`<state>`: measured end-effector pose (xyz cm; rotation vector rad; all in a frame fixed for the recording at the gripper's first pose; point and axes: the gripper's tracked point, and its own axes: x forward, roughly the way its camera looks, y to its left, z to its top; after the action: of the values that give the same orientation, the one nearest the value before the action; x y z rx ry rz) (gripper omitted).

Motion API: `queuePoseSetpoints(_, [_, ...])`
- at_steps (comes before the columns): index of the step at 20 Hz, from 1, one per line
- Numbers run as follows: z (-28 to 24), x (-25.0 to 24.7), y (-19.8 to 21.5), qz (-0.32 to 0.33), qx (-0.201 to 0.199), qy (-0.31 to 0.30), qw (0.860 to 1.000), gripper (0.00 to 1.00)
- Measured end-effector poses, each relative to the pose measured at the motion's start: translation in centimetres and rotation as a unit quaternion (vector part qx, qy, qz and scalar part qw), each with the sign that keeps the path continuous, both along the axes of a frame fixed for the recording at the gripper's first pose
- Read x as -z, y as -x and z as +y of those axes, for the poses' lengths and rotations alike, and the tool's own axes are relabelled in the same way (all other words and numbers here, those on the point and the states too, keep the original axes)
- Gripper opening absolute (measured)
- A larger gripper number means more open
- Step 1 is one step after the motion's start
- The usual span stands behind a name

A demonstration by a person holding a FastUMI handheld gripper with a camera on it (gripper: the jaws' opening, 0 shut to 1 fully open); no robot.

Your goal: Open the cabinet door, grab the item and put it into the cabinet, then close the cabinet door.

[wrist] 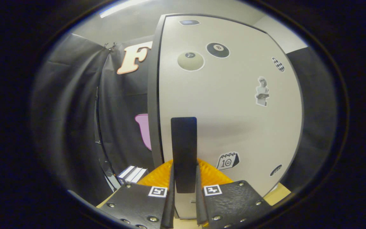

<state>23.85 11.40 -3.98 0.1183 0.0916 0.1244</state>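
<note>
A white cabinet door [227, 111] with several stickers stands close in front of me. A black vertical handle [184, 143] runs down its left part, near a dark grey edge [152, 105]. My gripper [184, 173] is at the lower end of that handle. One finger lies against each side of it, so the gripper is shut on the handle. A small box with white and dark stripes [132, 174] lies on the tabletop to the left of the cabinet, beyond my left finger.
Black cloth [75, 111] hangs as the booth wall to the left and behind the cabinet. A strip of pale wooden tabletop [278, 194] shows at the cabinet's lower right. A ceiling light [119, 8] glows above.
</note>
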Motion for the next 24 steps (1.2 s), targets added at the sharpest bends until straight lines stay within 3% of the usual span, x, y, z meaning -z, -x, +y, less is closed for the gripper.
queuePoseSetpoints(10, [-0.9,0.0,0.9,0.002,0.029,0.007,1.000,0.27])
queuePoseSetpoints(11, [-1.0,-0.1,2.0,0.003,0.028,0.006,1.000,0.17])
queuePoseSetpoints(24, [-3.7,-0.1,5.6,0.013,0.041,-0.018,0.999,0.17])
